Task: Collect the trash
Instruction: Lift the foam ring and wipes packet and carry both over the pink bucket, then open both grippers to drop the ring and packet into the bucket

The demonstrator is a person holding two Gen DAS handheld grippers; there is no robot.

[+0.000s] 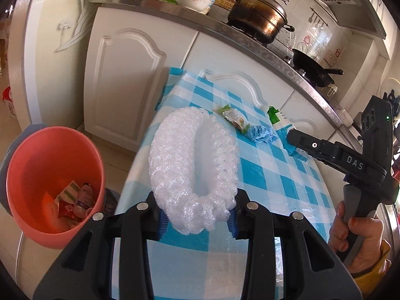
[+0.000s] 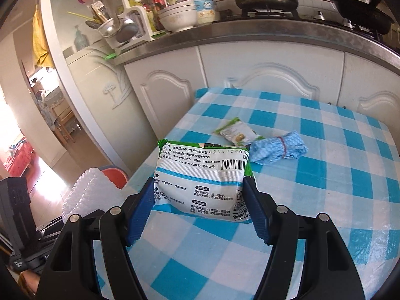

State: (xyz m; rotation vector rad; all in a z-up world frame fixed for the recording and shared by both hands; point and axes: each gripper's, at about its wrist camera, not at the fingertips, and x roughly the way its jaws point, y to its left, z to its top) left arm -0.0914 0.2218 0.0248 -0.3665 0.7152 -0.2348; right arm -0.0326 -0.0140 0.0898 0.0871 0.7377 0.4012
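The left claw [image 1: 197, 221] is closed on a white roll of bubble wrap [image 1: 193, 165], pinching its near end between the blue pads so the rest of the roll juts forward over the near left edge of the checked surface [image 1: 275, 190]. Down to the left, on the floor beside the surface, stands the salmon-coloured bin [image 1: 53, 187]. A few wrappers [image 1: 72, 203] already lie in its bottom, so part of the clearing looks done.

The right claw [image 2: 198, 207] is closed partway on a wet-wipe packet [image 2: 200, 182], one blue pad against each side edge. I cannot tell whether the packet is lifted or resting on the cloth. Seen from the left camera, this claw sits out at the far right of the surface, well apart from the bin.

Two pieces are left lying on the surface, untouched: a small green-edged snack wrapper [image 2: 236, 133] and, just beside it, a crumpled blue cloth bundle [image 2: 278, 150] tied with a red band.

By my reckoning the job is somewhere around the middle: some trash binned, two pieces in hand and not yet dropped, two more waiting. The bubble wrap is nearer the bin and seems the likelier one to go in first.
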